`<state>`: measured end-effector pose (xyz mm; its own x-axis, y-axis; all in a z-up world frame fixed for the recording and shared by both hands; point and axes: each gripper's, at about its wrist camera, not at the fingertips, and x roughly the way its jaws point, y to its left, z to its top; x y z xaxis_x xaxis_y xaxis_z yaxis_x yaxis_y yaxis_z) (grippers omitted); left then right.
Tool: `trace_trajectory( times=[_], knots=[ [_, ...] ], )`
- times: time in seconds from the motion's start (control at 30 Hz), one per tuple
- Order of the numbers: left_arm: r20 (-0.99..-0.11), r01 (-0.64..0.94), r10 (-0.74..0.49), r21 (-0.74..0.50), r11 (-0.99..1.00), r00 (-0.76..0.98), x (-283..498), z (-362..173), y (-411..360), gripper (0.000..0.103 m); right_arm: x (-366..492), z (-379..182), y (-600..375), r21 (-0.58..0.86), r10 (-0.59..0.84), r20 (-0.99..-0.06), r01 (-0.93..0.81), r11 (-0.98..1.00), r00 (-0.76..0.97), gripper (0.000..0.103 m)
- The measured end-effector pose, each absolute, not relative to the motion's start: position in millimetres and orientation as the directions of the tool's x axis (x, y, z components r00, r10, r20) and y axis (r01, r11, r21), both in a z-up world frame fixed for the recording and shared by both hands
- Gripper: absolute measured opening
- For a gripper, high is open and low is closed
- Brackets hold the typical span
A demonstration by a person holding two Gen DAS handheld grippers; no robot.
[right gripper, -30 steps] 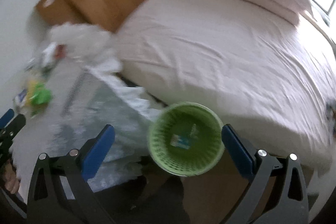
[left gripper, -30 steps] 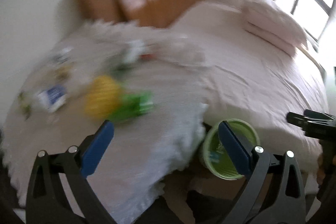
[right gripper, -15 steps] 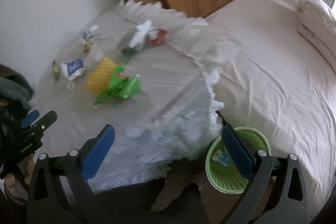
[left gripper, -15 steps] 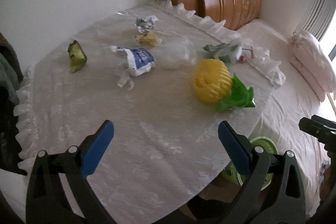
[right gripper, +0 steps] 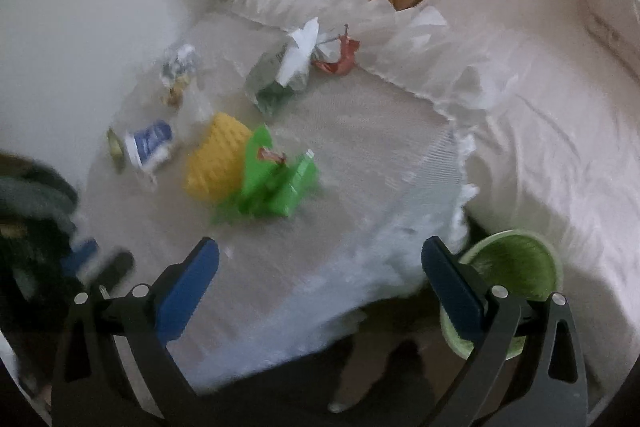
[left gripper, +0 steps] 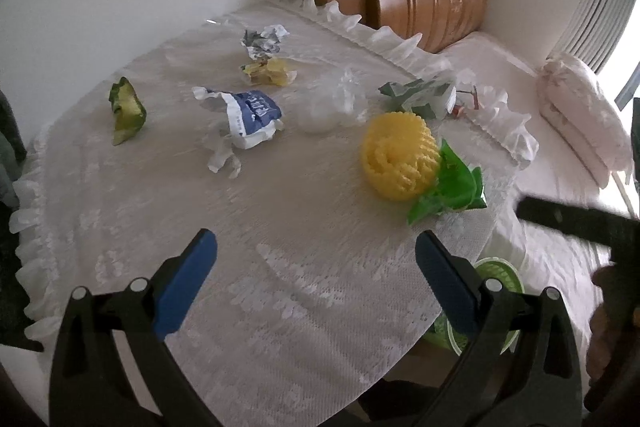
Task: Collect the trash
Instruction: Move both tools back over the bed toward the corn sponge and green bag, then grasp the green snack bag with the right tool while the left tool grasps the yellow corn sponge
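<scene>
From the left tongs [left gripper: 316,263], wide open and holding nothing, bare worktop [left gripper: 280,267] lies ahead; the trash [left gripper: 252,115] sits farther on, and the bin [left gripper: 498,273] is past the right edge.

From the right tongs [right gripper: 320,271], also wide open, the green wrapper [right gripper: 276,183] lies ahead, with the bed [right gripper: 540,107] on the right.

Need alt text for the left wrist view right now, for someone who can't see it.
The open left gripper hovers over a lace-covered table strewn with trash: yellow foam net on a green wrapper, blue-white packet, crumpled paper. A green basket sits below the table's right edge.
</scene>
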<state>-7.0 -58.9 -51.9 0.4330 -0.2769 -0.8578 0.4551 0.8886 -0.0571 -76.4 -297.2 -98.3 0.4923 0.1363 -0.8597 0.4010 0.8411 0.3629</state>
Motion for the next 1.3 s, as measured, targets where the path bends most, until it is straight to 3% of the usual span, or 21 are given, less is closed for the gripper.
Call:
trace_trajectory(
  times=[0.13, 0.3, 0.43, 0.6, 0.7, 0.9, 1.3],
  knots=[
    [-0.858, 0.468, -0.289, -0.066, 0.881, 0.424, -3.6, -55.0, -59.9, 0.095, -51.1, -104.6, -297.0, 0.419, 0.167, -0.851, 0.452, 0.787, 0.498, 0.100],
    [-0.856, 0.485, -0.300, -0.067, 0.872, 0.420, -1.6, -58.2, -58.8, 0.095, -29.8, -123.2, -297.3, 0.456, 0.216, -0.862, 0.513, 0.728, 0.460, 0.073],
    [-0.857, 0.480, -0.313, -0.090, 0.873, 0.408, 4.7, -61.0, -54.8, 0.095, -21.5, -134.9, -294.2, 0.464, 0.241, -0.868, 0.538, 0.703, 0.434, 0.067],
    [-0.856, 0.476, -0.333, -0.119, 0.871, 0.395, 14.4, -63.9, -54.6, 0.095, -12.7, -144.1, -290.9, 0.484, 0.273, -0.862, 0.535, 0.693, 0.426, 0.047],
    [-0.855, 0.493, -0.343, -0.122, 0.861, 0.389, 18.2, -65.8, -60.1, 0.095, -13.3, -143.7, -292.4, 0.495, 0.278, -0.855, 0.534, 0.685, 0.437, 0.041],
    [-0.861, 0.557, -0.361, -0.114, 0.823, 0.358, 21.9, -71.4, -83.6, 0.095, -24.5, -134.7, -303.0, 0.541, 0.294, -0.823, 0.512, 0.667, 0.486, 0.039],
    [-0.900, 0.586, -0.356, -0.151, 0.796, 0.252, 45.5, -105.2, -153.3, 0.095, -70.2, -108.4, -337.8, 0.431, 0.133, -0.853, 0.535, 0.726, 0.505, 0.039]
  ],
)
